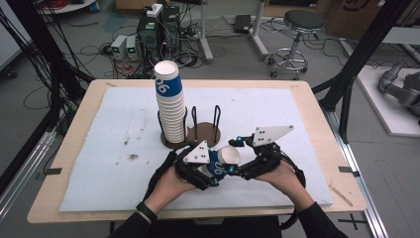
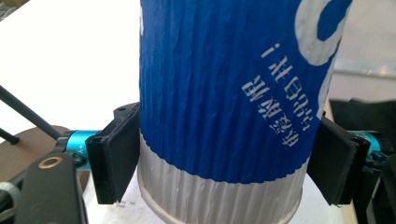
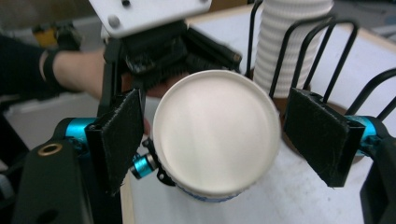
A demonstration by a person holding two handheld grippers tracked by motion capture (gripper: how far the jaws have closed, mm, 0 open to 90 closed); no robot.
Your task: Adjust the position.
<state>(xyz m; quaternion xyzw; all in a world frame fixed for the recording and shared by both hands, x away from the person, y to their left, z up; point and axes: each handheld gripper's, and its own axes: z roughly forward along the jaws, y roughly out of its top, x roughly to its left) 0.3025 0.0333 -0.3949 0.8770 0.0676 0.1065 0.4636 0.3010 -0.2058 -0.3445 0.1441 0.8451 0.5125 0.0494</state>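
A blue-and-white ribbed paper cup (image 1: 216, 164) lies on its side above the front of the white mat, held between both hands. My left gripper (image 1: 210, 167) is shut on it, and both pads (image 2: 116, 154) press the cup (image 2: 224, 116) near its white band. My right gripper (image 1: 234, 156) faces the cup's round white end (image 3: 217, 135). Its jaws stand open on either side of that end, with a gap at each pad (image 3: 122, 135). The left gripper (image 3: 163, 46) and the hand holding it show behind the cup.
A tall stack of cups (image 1: 170, 106) stands in a brown wire-post holder (image 1: 205, 133) just beyond the grippers, with the stack (image 3: 289, 37) close behind the right jaw. The white mat (image 1: 124, 144) covers the wooden table (image 1: 89, 99). A stool (image 1: 297, 29) and electronics sit on the floor beyond.
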